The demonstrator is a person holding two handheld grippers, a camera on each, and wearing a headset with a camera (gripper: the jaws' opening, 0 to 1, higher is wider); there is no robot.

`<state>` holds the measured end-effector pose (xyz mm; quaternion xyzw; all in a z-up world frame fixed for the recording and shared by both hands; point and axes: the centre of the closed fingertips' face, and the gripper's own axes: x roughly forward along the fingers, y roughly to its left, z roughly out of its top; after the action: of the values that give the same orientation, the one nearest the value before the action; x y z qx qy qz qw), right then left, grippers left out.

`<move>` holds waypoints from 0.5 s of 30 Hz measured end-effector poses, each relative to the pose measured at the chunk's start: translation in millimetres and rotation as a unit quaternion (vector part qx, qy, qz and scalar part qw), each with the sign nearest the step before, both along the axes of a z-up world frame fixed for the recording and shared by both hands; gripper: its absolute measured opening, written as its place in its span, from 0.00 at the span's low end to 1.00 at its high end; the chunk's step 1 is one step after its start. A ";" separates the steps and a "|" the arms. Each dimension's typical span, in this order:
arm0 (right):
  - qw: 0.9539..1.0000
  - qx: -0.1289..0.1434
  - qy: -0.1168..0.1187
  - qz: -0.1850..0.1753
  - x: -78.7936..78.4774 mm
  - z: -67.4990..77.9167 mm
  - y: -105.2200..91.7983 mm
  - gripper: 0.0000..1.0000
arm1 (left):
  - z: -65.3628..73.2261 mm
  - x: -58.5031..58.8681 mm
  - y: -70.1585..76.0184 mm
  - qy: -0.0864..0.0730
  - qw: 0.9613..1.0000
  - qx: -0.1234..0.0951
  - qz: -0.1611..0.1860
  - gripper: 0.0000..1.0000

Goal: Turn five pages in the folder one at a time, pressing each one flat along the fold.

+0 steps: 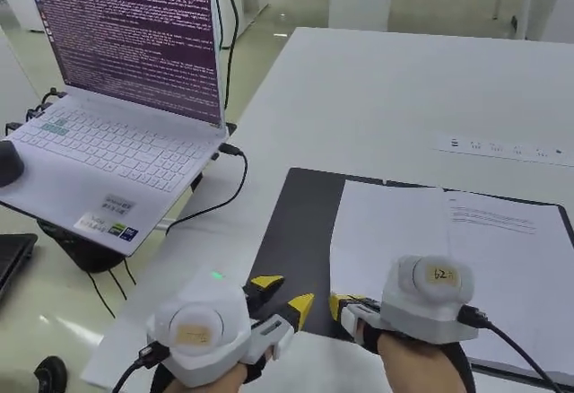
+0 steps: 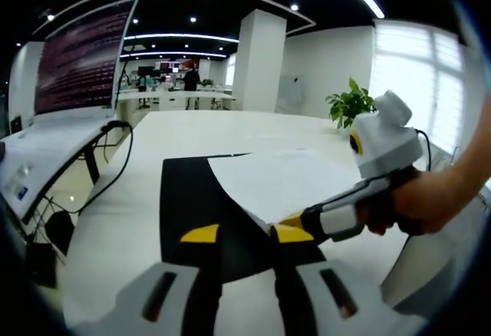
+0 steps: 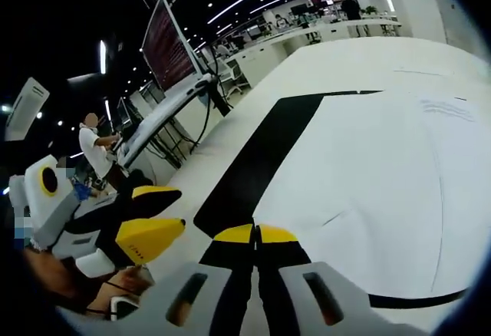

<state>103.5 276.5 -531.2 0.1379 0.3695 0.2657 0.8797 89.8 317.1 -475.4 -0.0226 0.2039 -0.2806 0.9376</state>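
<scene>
A white desk seen from above, with a black folder lying open on its near right part. A white page lies on the folder, leaving a wide strip of bare black cover on its left. A second sheet with a few lines of print lies further right.

Two hand-held tongs sit at the near edge of the folder, each gripped from below by a hand. The left tongs hover just above the black strip near the folder's near left corner, their two yellow tips spread well apart with nothing between them. The right tongs are just beside them, to the right, at the near left corner of the page. In the right gripper view their yellow tips are pressed together on that corner, and a shallow crease runs across the paper just beyond them. In the left gripper view the corner looks slightly raised off the black cover.

To the left, an open white laptop shows a screen of text, and a black cable curves from its side.
</scene>
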 end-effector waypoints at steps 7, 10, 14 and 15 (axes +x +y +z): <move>1.000 -0.010 0.015 0.002 0.9 -19.4 6.7 0.00 | -4.7 -1.4 5.7 0.009 1.000 0.006 0.002 0.25; 1.000 -0.012 0.022 -0.001 1.6 -26.3 6.5 0.00 | -8.4 -1.1 7.8 0.015 1.000 0.009 0.003 0.24; 0.999 -0.013 0.028 -0.005 -0.4 -31.5 6.3 0.00 | -12.2 0.5 8.1 0.019 1.000 0.011 0.000 0.25; 1.000 -0.012 0.024 -0.006 -0.4 -30.3 6.4 0.00 | -14.6 0.4 7.3 0.022 1.000 0.013 -0.003 0.24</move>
<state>103.1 282.9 -561.5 0.1360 0.3930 0.2530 0.8735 90.2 324.4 -490.0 -0.0153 0.2279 -0.2805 0.9323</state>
